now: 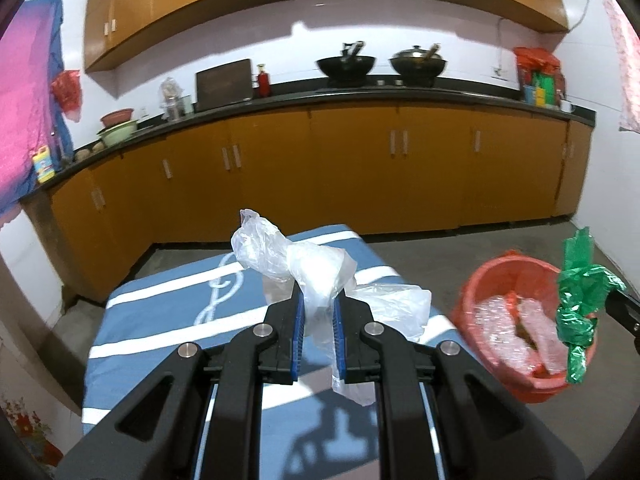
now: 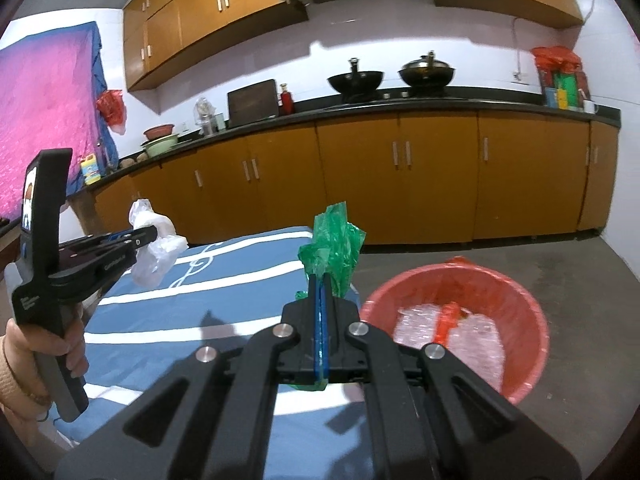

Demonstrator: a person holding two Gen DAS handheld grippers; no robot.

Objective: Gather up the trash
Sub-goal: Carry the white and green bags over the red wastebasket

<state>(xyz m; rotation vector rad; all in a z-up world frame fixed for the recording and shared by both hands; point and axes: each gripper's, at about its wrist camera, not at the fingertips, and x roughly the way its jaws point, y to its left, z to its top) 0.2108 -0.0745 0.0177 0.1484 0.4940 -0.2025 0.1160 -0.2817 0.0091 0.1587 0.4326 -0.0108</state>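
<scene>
Left gripper (image 1: 318, 312) squeezing clear bag (image 1: 316, 276); right gripper (image 2: 322, 296) squeezing green bag (image 2: 334, 244). Carrying both toward red bin (image 2: 532, 320). Best holding tight, letting go only right above bin.

Orange-brown cabinets (image 1: 360, 176) line white walls (image 1: 224, 40) above a grey concrete floor (image 2: 580, 264).

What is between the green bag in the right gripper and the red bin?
Nothing solid. In the right wrist view, the green bag in the right gripper and the red bin are separated only by air above bare grey floor.
</scene>
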